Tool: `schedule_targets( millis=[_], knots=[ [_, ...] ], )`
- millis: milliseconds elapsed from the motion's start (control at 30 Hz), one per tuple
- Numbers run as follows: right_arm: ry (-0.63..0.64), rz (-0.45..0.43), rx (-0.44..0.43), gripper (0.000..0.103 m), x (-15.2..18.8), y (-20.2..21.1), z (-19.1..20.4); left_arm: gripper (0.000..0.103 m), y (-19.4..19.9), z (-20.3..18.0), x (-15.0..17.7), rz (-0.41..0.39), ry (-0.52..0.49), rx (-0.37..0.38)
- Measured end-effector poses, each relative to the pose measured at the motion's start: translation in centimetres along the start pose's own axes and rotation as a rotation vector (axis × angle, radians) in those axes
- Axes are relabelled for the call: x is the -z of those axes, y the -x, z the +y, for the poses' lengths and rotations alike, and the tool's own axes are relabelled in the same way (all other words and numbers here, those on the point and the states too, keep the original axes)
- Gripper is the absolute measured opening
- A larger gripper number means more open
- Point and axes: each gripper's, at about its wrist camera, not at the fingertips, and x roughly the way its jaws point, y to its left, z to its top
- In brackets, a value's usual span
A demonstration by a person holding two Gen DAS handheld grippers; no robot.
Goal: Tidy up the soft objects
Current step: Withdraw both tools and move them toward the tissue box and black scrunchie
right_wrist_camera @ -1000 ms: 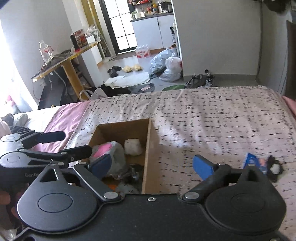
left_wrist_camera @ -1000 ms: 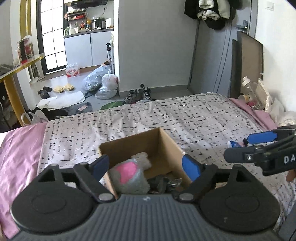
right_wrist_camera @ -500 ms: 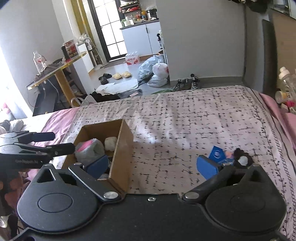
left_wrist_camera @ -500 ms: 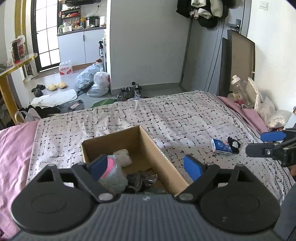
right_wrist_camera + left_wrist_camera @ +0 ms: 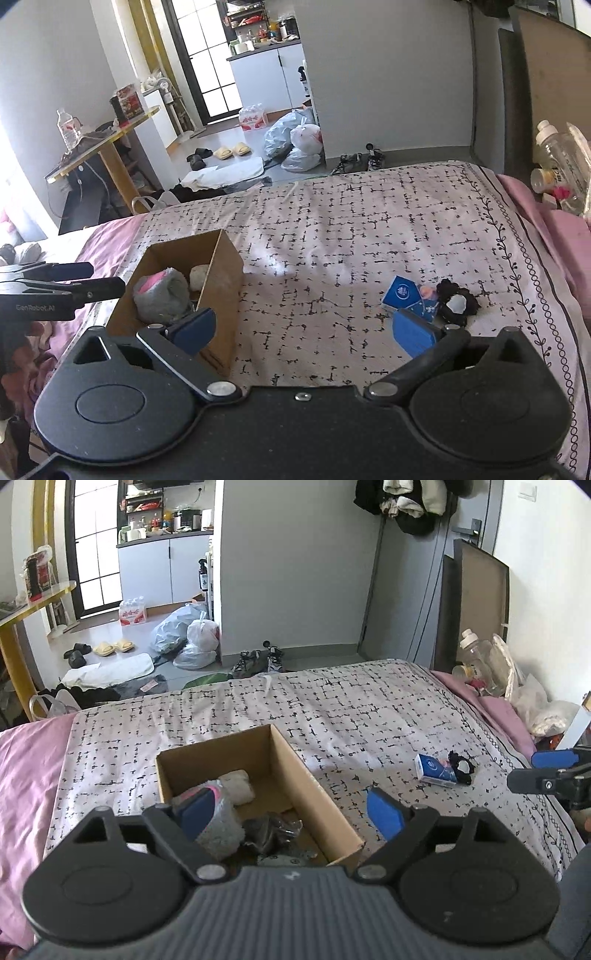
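Observation:
An open cardboard box (image 5: 295, 771) (image 5: 225, 273) sits on the patterned bedspread. Inside lie a grey and pink plush piece (image 5: 218, 823) (image 5: 160, 293), a white soft roll (image 5: 238, 788) (image 5: 199, 275) and a dark crumpled item (image 5: 271, 830). A blue tissue pack (image 5: 434, 770) (image 5: 406, 295) and a black scrunchie (image 5: 461, 768) (image 5: 456, 302) lie on the bed to the right. My left gripper (image 5: 290, 810) is open and empty, above the box's near end. My right gripper (image 5: 303, 328) is open and empty, between the box and the tissue pack.
The bed (image 5: 351, 709) ends at a floor with bags (image 5: 188, 635), shoes (image 5: 258, 659) and slippers. Bottles and bags (image 5: 491, 668) crowd the bed's right side by the wall. A yellow table (image 5: 99, 147) stands at left.
Both grippers have pulled back and up from the box. The right gripper has swung right, so the tissue pack and scrunchie now sit just ahead of its right finger.

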Motion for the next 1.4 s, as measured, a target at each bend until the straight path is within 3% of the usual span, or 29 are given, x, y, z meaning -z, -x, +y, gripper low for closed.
schedule_targets(
  millis=[633, 1400],
  knots=[
    [-0.039, -0.011, 0.043, 0.103, 0.4, 0.1, -3.9, 0.088, -2.0, -2.8, -1.3, 0.019, -0.01, 0.075],
    [-0.185, 0.022, 0.115, 0.101, 0.3, -2.4, -11.4, 0.088, -9.4, -8.8, -4.3, 0.073, -0.095, 0.166]
  ],
)
